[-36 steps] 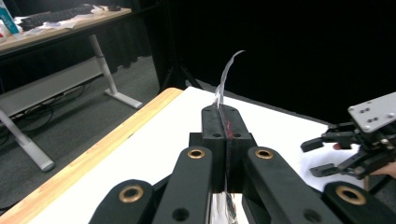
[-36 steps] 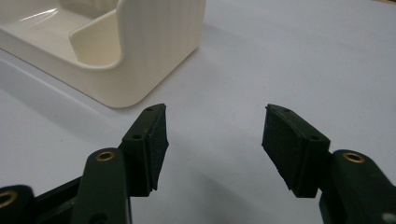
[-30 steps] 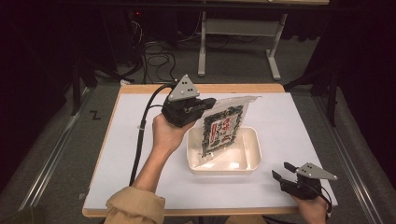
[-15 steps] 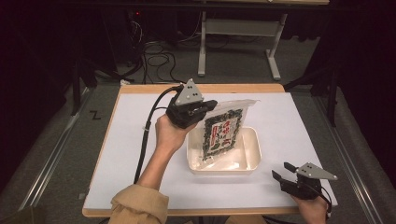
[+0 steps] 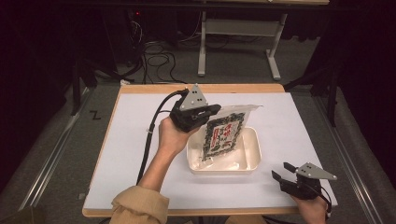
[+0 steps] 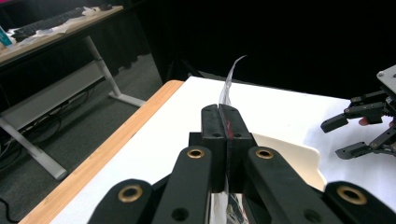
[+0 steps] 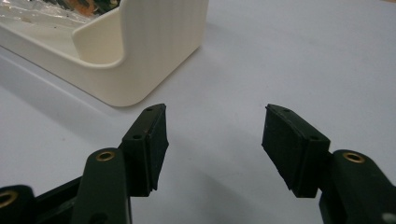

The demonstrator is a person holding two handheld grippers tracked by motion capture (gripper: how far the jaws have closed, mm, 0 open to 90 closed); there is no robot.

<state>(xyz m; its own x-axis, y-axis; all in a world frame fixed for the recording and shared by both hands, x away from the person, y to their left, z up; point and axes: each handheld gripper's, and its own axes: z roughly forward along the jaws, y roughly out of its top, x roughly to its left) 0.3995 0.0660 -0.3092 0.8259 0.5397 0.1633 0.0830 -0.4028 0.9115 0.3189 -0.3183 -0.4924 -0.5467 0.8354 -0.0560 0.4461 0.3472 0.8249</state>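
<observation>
A clear plastic packet (image 5: 225, 134) with a black and red printed label hangs tilted over a cream tray (image 5: 252, 161), its lower end inside the tray. My left gripper (image 5: 211, 112) is shut on the packet's upper left edge. In the left gripper view the jaws press together on the thin film edge (image 6: 228, 84), which sticks up past them. My right gripper (image 5: 281, 171) rests open on the table near the front right corner, to the right of the tray. In the right gripper view its pads (image 7: 151, 145) stand wide apart with nothing between them, and the tray's corner (image 7: 140, 56) lies just ahead.
The tray stands on a white mat (image 5: 130, 140) that covers a wooden table (image 5: 154, 87). A cable (image 5: 148, 135) trails from my left gripper down along the person's forearm. Behind the table are a desk frame (image 5: 233, 42) and floor cables (image 5: 154, 56).
My left gripper has shifted the packet slightly leftward and turned it more upright, so its lower end now sits deeper in the tray. The right gripper has stayed in place.
</observation>
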